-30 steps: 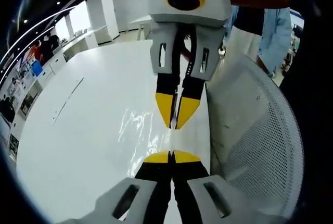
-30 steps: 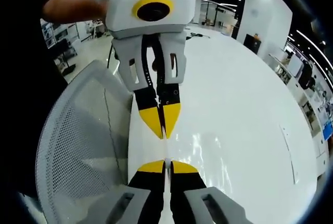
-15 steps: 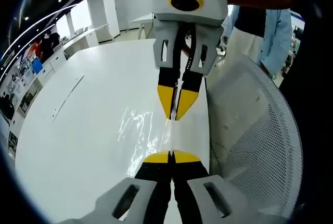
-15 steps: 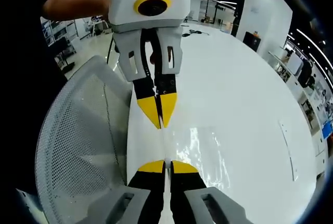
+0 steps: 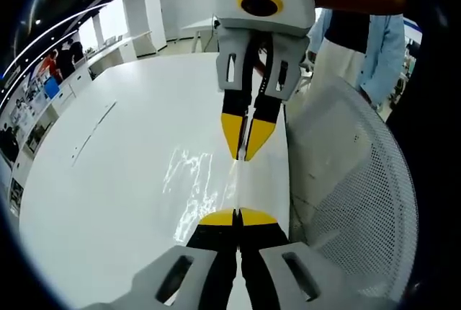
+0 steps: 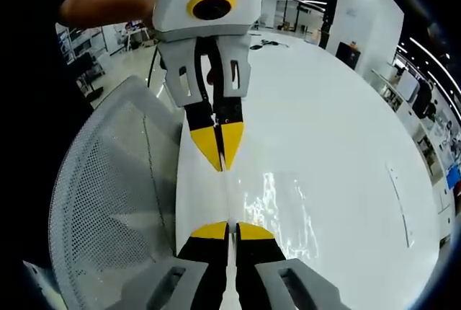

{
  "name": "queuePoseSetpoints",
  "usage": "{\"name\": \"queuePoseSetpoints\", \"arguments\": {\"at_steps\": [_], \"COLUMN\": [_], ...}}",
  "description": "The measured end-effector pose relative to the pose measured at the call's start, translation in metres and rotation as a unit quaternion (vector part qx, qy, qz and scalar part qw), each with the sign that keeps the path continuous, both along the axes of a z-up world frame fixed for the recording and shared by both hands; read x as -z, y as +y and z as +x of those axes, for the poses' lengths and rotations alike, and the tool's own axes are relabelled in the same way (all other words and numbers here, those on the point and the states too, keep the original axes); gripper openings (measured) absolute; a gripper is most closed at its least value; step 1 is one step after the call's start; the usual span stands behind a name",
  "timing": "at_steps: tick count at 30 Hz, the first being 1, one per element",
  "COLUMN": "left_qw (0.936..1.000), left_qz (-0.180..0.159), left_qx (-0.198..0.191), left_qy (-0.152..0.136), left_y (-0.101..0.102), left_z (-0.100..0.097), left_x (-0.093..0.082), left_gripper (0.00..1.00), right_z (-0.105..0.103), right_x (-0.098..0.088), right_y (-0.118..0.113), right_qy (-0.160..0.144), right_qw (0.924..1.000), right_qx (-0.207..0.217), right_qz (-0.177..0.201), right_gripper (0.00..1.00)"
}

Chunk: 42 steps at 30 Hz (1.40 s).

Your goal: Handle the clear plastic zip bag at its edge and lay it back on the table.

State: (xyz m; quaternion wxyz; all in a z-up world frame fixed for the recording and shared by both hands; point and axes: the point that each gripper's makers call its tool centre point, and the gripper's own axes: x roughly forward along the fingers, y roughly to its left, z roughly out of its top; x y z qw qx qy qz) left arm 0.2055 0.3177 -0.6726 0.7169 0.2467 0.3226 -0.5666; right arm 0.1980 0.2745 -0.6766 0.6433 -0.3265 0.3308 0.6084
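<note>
The clear plastic zip bag (image 5: 193,184) lies flat and glinting on the white table (image 5: 101,180), close to its edge. In the left gripper view my left gripper (image 5: 238,216) is shut on the bag's near edge. Facing it, my right gripper (image 5: 243,156) is shut on the same edge farther along. A thin strip of bag edge runs taut between the two sets of yellow tips. The right gripper view gives the mirror picture: right gripper (image 6: 229,228) at the bottom, left gripper (image 6: 221,166) opposite, and the bag (image 6: 282,209) spread on the table (image 6: 346,115).
A white mesh chair back (image 5: 360,180) (image 6: 108,195) stands tight against the table edge beside both grippers. A person in a light blue sleeve (image 5: 385,43) stands behind the chair. A thin seam (image 5: 92,135) marks the tabletop farther in.
The two grippers have drawn a little apart along the bag's edge, so the gap between their tips is wider. The bag stays flat on the table.
</note>
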Motion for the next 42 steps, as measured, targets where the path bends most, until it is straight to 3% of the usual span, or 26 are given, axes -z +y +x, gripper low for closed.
{"name": "queuePoseSetpoints", "arguments": {"at_steps": [42], "left_qw": [0.9999], "left_qz": [0.003], "left_qx": [0.000], "left_qy": [0.010], "left_y": [-0.005], "left_z": [-0.001], "left_x": [0.003], "left_gripper": [0.00], "right_z": [0.007], "right_x": [0.011], "right_y": [-0.020], "right_qy": [0.009], "right_qw": [0.9998], "right_qx": [0.014], "right_qz": [-0.011], "right_gripper": [0.00]}}
